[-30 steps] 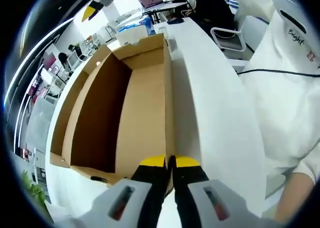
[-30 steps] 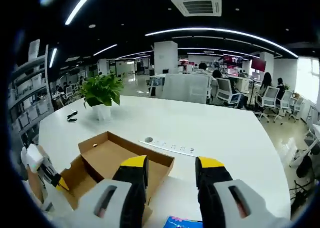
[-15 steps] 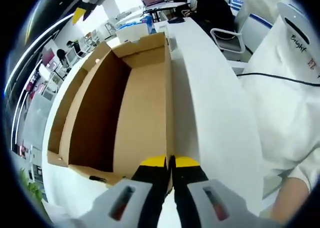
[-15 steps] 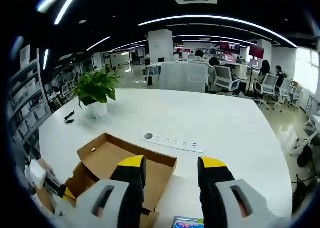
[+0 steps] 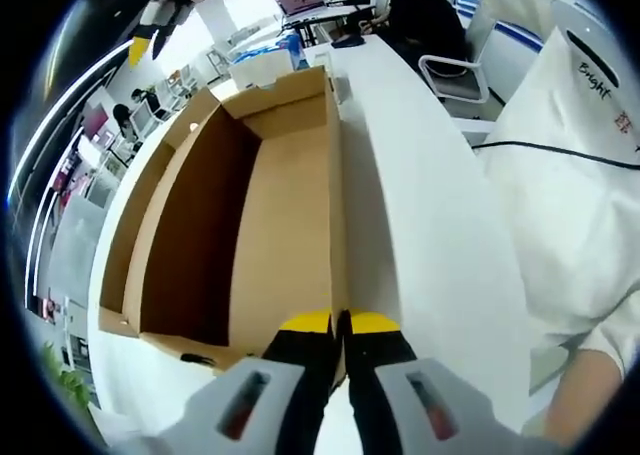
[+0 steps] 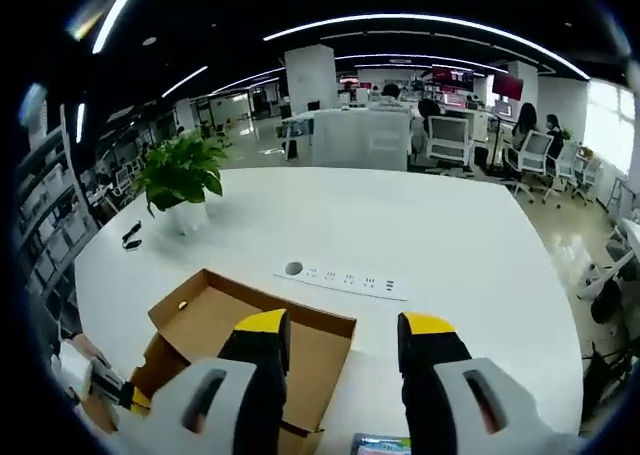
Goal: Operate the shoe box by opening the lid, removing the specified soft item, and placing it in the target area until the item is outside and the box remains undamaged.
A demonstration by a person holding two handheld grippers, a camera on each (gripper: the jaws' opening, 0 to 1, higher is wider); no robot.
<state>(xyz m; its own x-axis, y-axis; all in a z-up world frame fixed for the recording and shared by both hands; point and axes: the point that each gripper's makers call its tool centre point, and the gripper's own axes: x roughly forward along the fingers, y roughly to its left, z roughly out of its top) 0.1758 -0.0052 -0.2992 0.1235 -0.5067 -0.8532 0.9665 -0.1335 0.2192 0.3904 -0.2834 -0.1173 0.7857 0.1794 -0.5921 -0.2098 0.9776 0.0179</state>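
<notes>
The brown cardboard shoe box (image 5: 270, 215) lies open on the white table, and its inside looks bare. My left gripper (image 5: 338, 323) is shut on the top edge of the box's near long wall, its yellow tips pinching the cardboard. The right gripper (image 5: 158, 3) hangs high above the box's far end. In the right gripper view, my right gripper (image 6: 345, 327) is open in the air with nothing between its jaws, above the open box (image 6: 205, 320). The left gripper (image 6: 112, 393) holds the box at the lower left. A blue printed item (image 6: 380, 443) peeks in at the bottom edge.
A person in white (image 5: 570, 175) stands close at the right of the table (image 5: 430, 235). A white object and blue pack (image 5: 268, 63) sit beyond the box. A potted plant (image 6: 180, 170), a power strip (image 6: 345, 277) and a small dark object (image 6: 131, 235) lie on the table; office chairs stand behind.
The right gripper has risen a little and stays open; in the left gripper view it has drifted up and left. My left gripper keeps its pinch on the box wall.
</notes>
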